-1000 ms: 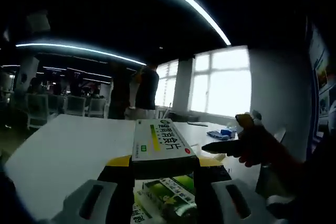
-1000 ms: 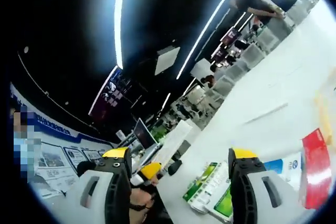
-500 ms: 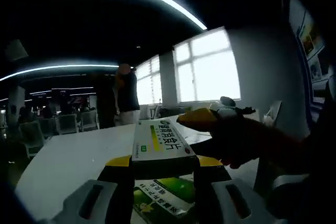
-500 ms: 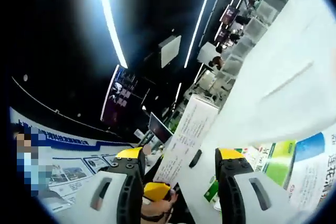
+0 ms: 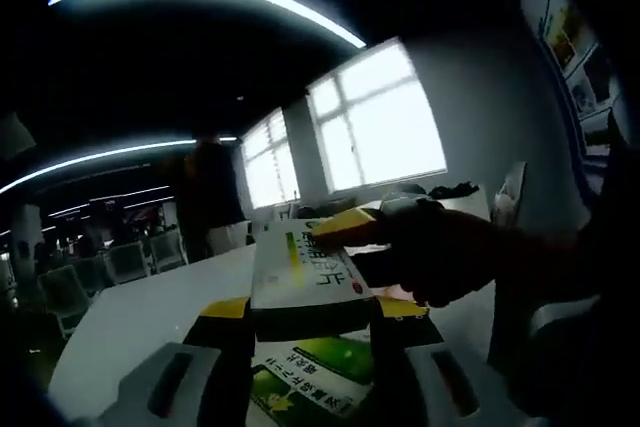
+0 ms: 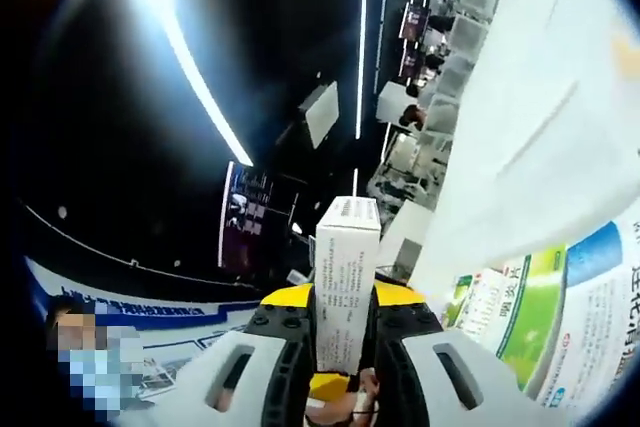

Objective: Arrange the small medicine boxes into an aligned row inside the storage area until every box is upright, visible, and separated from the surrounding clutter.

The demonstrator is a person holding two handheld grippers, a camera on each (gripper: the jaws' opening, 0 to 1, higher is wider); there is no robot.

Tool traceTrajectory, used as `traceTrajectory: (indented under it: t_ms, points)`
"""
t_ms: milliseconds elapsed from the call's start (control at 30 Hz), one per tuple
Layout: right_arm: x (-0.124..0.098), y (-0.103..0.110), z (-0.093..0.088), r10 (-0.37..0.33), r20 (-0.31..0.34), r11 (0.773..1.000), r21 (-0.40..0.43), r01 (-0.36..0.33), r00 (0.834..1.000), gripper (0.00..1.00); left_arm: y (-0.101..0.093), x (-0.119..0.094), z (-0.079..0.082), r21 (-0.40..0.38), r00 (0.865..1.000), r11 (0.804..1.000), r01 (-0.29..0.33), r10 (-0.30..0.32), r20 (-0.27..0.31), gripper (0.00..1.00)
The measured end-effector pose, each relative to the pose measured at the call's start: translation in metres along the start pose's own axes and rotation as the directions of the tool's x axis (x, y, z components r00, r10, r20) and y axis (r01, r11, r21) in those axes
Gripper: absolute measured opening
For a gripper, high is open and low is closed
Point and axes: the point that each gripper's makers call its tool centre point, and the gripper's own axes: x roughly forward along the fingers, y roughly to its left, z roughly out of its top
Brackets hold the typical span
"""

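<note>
Both grippers clamped one medicine box (image 5: pixel 305 282) above the white table (image 5: pixel 140 307): left gripper (image 5: pixel 305 325) closed on one end, right gripper (image 6: pixel 340 332) shut across the other, likely a handover to reorient it upright. Green boxes (image 6: pixel 520 307) lay below.

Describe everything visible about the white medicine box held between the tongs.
The white medicine box is a slim cardboard carton, clamped between the left tongs with its broad printed face up, showing a yellow-green stripe and dark characters. The right tongs reach in from the right onto its far end. In the right gripper view the same box stands edge-on between those closed tongs, fine print on its side.
</note>
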Motion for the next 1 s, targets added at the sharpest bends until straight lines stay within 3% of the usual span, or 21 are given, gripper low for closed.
traceTrajectory:
  t_ms: [67,167,367,400,467,533,667,767,800,867,933,967,1000]
  points:
    - [-0.001,0.0,0.0,0.001,-0.004,1.0,0.003,-0.001,1.0,0.18,0.0,0.0,0.0,-0.002,1.0,1.0,0.007,-0.007,0.002,0.45]
    - [-0.005,0.0,0.003,0.006,0.0,1.0,0.014,-0.006,1.0,0.18,-0.002,0.0,-0.001,-0.114,0.998,0.991,0.064,-0.062,0.026,0.46]
    - [-0.013,0.003,0.01,0.016,0.008,0.999,0.028,-0.016,1.0,0.17,0.007,-0.003,-0.007,-0.308,0.992,0.943,0.126,-0.12,0.038,0.59]
    - [-0.014,0.002,0.011,0.011,0.006,1.0,0.016,-0.011,1.0,0.17,0.009,-0.006,-0.003,-0.391,0.985,0.904,0.173,-0.157,0.073,0.59]
    - [-0.016,0.003,0.011,0.011,-0.008,1.0,0.005,-0.011,1.0,0.17,0.014,-0.01,0.004,-0.48,0.976,0.85,0.216,-0.183,0.116,0.59]
    - [-0.017,0.006,0.011,0.023,-0.025,0.999,-0.021,-0.024,0.999,0.18,0.012,-0.012,0.003,-0.539,0.966,0.802,0.257,-0.234,0.113,0.57]
    - [-0.017,0.018,0.001,0.066,-0.067,0.994,-0.082,-0.071,0.996,0.18,0.014,-0.015,0.014,-0.659,0.942,0.675,0.331,-0.279,0.188,0.48]
    - [-0.016,0.028,-0.005,0.109,-0.094,0.988,-0.099,-0.118,0.99,0.18,0.007,-0.015,0.015,-0.698,0.923,0.612,0.371,-0.324,0.207,0.45]
    - [-0.015,0.03,-0.007,0.116,-0.097,0.987,-0.102,-0.126,0.988,0.18,-0.002,-0.014,0.014,-0.71,0.909,0.585,0.393,-0.365,0.202,0.44]
    - [-0.015,0.037,-0.012,0.145,-0.123,0.979,-0.127,-0.16,0.982,0.18,-0.009,-0.013,0.014,-0.712,0.9,0.571,0.408,-0.382,0.209,0.4]
    - [-0.014,0.043,-0.016,0.162,-0.153,0.968,-0.167,-0.187,0.975,0.18,-0.014,-0.015,0.024,-0.758,0.879,0.472,0.449,-0.385,0.282,0.37]
    - [-0.013,0.045,-0.018,0.162,-0.163,0.965,-0.179,-0.191,0.973,0.18,-0.013,-0.016,0.026,-0.76,0.868,0.448,0.471,-0.391,0.307,0.35]
    - [-0.013,0.048,-0.021,0.166,-0.173,0.961,-0.191,-0.198,0.971,0.18,-0.014,-0.015,0.025,-0.761,0.866,0.445,0.471,-0.395,0.305,0.33]
